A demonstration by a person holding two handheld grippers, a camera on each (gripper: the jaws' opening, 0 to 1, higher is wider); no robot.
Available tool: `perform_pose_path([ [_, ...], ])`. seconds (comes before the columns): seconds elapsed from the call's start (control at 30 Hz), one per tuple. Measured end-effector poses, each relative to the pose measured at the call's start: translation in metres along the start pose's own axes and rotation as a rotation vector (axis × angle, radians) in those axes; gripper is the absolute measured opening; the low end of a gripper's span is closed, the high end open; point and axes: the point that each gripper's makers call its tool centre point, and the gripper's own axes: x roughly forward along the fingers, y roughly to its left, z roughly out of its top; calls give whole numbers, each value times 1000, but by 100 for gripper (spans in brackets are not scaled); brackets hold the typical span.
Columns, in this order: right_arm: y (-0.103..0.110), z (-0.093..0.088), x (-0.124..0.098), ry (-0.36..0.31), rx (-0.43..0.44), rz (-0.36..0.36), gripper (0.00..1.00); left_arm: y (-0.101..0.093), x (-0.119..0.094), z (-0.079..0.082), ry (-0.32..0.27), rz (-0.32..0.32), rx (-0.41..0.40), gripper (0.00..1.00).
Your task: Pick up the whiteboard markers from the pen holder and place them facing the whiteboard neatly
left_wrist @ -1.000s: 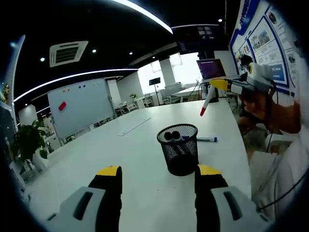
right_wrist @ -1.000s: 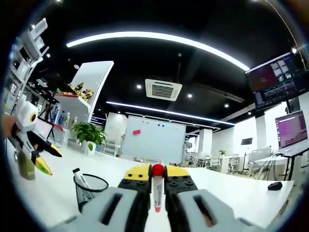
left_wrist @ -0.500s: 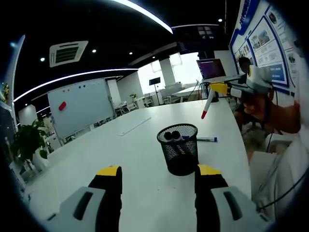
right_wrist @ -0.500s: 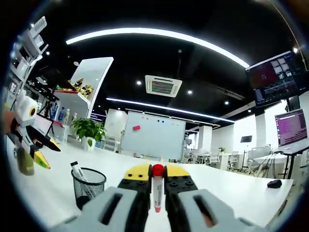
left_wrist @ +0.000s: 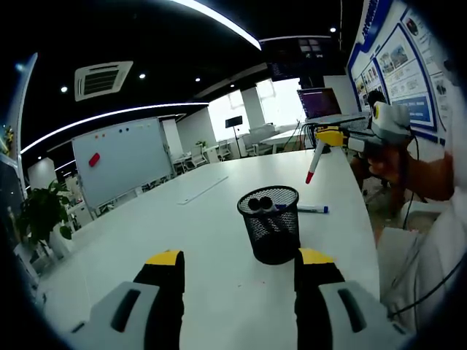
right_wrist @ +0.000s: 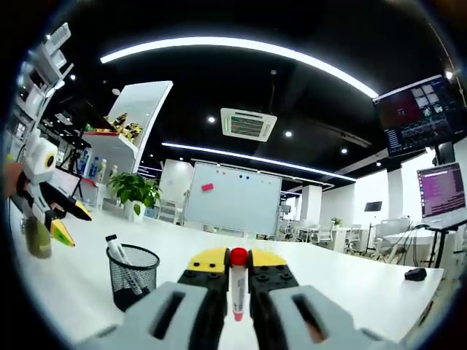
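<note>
Red-capped marker [right_wrist: 237, 286] sits clamped between the yellow-and-black jaws of the right tongs [right_wrist: 237, 264], standing along the jaws with its red cap at the top and its white barrel running down between them. Seen from the left gripper view, the same tongs are held up in the air at the far right over the white counter [left_wrist: 182, 233], and the marker hangs from them tilted, red end lowest. Its long axis is therefore not yet lying flat, and the coming move, as I judge it, turns on lowering it to the counter and lining it up toward the whiteboard [right_wrist: 232, 208], which stands well beyond the far edge of the counter, ahead of the right tongs. A blue-capped marker [left_wrist: 303, 209] already lies flat on the counter just behind the black mesh pen holder [left_wrist: 270, 224], near the spot below the raised marker. The left tongs [left_wrist: 239, 264] are parted with nothing between the jaws, resting low and pointed at the pen holder, which stands close ahead and still contains dark-capped markers [left_wrist: 260, 205]. The right hand [left_wrist: 398, 162] grips its tool with the arm raised.
</note>
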Motion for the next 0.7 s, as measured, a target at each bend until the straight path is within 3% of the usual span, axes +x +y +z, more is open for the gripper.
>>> perform_pose_path([
  [0.7,-2,-19,-3,42,14,1,9,-3,0,1,-1,-1,0,62],
])
